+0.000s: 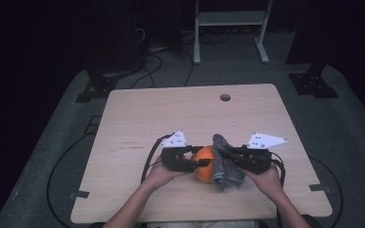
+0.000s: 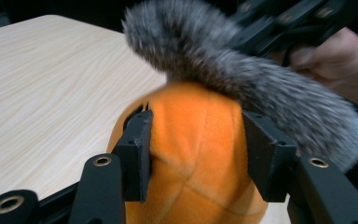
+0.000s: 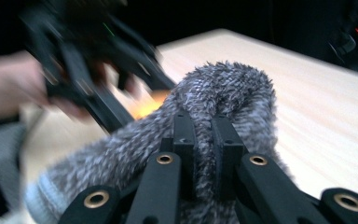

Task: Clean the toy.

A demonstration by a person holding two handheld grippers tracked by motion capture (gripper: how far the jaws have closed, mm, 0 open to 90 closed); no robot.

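Note:
A soft orange ball (image 1: 202,167) sits near the table's front middle, with a grey fuzzy cloth (image 1: 226,167) draped over its right side. From the left, my left gripper (image 1: 200,156) grips the ball. In the left gripper view its pads (image 2: 137,156) press both sides of the orange ball (image 2: 196,154), and the grey cloth (image 2: 261,88) lies across the top. My right gripper (image 1: 222,153) comes in from the right. The right gripper view shows the right gripper (image 3: 204,126) pinched tight on a fold of the grey cloth (image 3: 233,88).
The light wooden table (image 1: 138,118) has a round hole (image 1: 225,97) near its far edge. Beyond it stand a white frame (image 1: 230,19) and black stands (image 1: 313,83), with cables (image 1: 66,156) on the grey floor.

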